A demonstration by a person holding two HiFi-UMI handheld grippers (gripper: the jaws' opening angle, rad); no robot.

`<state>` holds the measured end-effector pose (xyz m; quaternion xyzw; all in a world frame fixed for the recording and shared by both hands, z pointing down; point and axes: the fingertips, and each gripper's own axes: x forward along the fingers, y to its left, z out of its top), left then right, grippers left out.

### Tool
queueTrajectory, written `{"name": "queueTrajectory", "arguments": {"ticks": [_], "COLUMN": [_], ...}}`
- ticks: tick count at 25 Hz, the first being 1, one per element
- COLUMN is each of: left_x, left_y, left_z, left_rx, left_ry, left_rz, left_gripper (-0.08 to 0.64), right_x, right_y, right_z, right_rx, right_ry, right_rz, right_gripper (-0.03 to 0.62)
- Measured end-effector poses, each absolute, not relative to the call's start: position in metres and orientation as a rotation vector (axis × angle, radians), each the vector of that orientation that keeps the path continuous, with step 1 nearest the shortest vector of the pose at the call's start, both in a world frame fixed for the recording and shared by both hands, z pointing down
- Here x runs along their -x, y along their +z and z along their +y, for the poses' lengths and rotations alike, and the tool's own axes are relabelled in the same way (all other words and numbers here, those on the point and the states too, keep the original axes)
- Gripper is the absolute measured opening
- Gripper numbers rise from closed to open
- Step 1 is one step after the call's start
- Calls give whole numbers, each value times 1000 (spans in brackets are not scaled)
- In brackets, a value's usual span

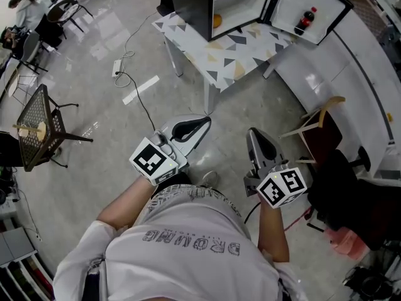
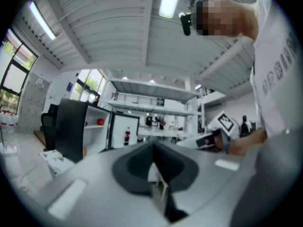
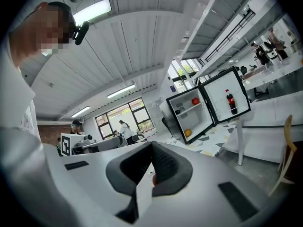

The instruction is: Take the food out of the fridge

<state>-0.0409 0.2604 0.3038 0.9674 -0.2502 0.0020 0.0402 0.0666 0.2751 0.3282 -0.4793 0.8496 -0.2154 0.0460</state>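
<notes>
A small black fridge (image 1: 191, 5) stands open on a triangle-patterned table (image 1: 235, 55) ahead of me. On its lower shelf lies an orange (image 1: 217, 21), and a red fruit (image 3: 195, 100) sits on the upper shelf. A dark bottle with a red cap (image 1: 305, 21) stands in the open door (image 1: 310, 8). My left gripper (image 1: 202, 123) and right gripper (image 1: 252, 132) are held side by side over the floor, well short of the table. Both point toward the fridge, shut and holding nothing. The fridge (image 2: 75, 126) also shows in the left gripper view, at the left.
A wooden chair (image 1: 319, 121) stands near my right gripper against a long white counter (image 1: 351, 74). A power strip with its cable (image 1: 119, 68) lies on the floor at the left. A black wire rack (image 1: 41, 127) stands further left. People stand in the background.
</notes>
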Motion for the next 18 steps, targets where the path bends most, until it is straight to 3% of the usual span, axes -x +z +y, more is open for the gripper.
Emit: {"name": "queueTrajectory", "arguments": {"ticks": [18], "left_x": [27], "left_y": [313], "left_z": [230], "left_rx": [-2950], "left_ry": [9], "left_rz": [-789], "left_gripper": [8], "right_x": [-86], "right_y": [344], "right_z": [246], "right_rx": [1461], "right_ry": [-709], "right_rz": [2592], "right_gripper": [-9]}}
